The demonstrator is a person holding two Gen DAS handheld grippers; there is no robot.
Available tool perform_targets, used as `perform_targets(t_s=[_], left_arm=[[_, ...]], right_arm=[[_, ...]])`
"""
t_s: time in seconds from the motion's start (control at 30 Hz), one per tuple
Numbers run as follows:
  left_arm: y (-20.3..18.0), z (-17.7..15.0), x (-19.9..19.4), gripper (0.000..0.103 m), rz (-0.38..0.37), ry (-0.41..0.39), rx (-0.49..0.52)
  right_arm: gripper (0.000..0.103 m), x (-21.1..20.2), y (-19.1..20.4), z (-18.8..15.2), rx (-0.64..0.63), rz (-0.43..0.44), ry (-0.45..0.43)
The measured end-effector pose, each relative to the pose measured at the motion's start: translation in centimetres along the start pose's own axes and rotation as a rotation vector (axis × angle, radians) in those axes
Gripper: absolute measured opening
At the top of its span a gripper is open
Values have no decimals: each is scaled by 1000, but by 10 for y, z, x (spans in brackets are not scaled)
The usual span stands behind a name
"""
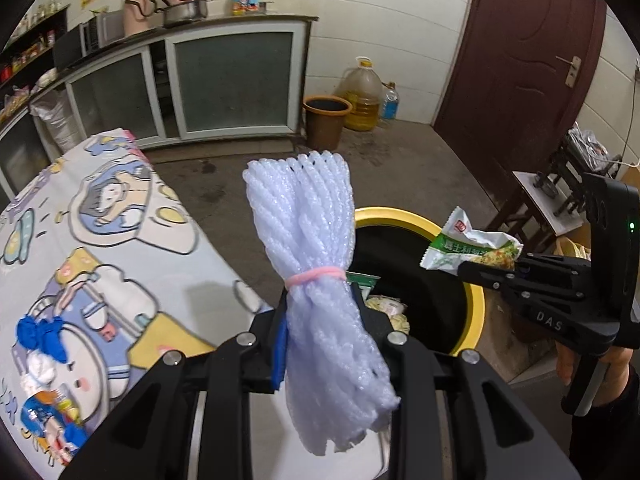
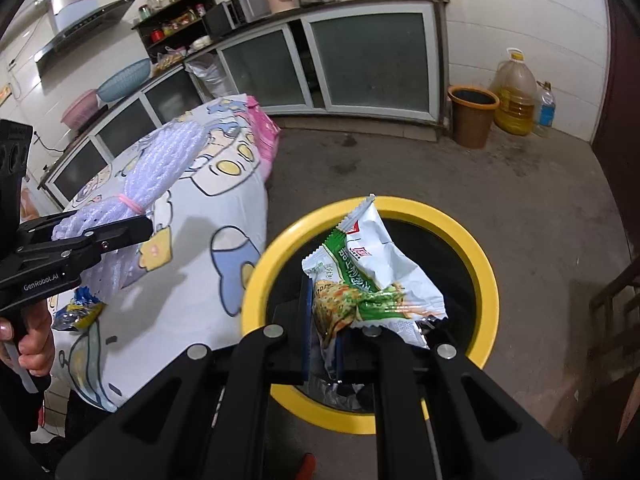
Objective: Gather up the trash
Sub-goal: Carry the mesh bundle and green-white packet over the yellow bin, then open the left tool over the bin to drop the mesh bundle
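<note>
Two hand-held grippers carry kitchen rubbish toward a round black bin with a yellow rim (image 2: pixel 486 264) standing on the concrete floor just beside a table draped in a cartoon-print cloth (image 1: pixel 120 248). The left gripper (image 1: pixel 322 312) is clamped on a bundle of white foam fruit netting tied with a pink band (image 1: pixel 316 240); in its own view the bundle sits at the bin's near-left rim, and whether it is fully over the opening cannot be told. The right gripper (image 2: pixel 324 320) is pinched tight on a crumpled white-and-green snack wrapper (image 2: pixel 372 276), held over the bin's mouth, where earlier scraps already lie. Doing this step well likely means bringing the netting squarely over the dark opening and clear of the rim before letting go, as the light foam could catch the edge and tumble to the floor. A blue-and-yellow wrapper (image 2: pixel 78 312) waits on the cloth.
</note>
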State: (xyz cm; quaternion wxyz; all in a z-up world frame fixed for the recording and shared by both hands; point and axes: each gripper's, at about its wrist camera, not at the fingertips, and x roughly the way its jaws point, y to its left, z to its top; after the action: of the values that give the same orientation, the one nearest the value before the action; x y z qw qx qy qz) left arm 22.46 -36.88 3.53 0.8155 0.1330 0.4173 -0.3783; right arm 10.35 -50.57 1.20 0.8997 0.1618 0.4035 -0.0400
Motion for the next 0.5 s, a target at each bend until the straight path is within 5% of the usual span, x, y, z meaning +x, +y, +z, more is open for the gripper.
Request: perform_targets(t_s=[0.5], left_arm=[[-37,11,61,25,-46,75,7]], right_arm=[[9,22,-26,-9,44,-39,43]])
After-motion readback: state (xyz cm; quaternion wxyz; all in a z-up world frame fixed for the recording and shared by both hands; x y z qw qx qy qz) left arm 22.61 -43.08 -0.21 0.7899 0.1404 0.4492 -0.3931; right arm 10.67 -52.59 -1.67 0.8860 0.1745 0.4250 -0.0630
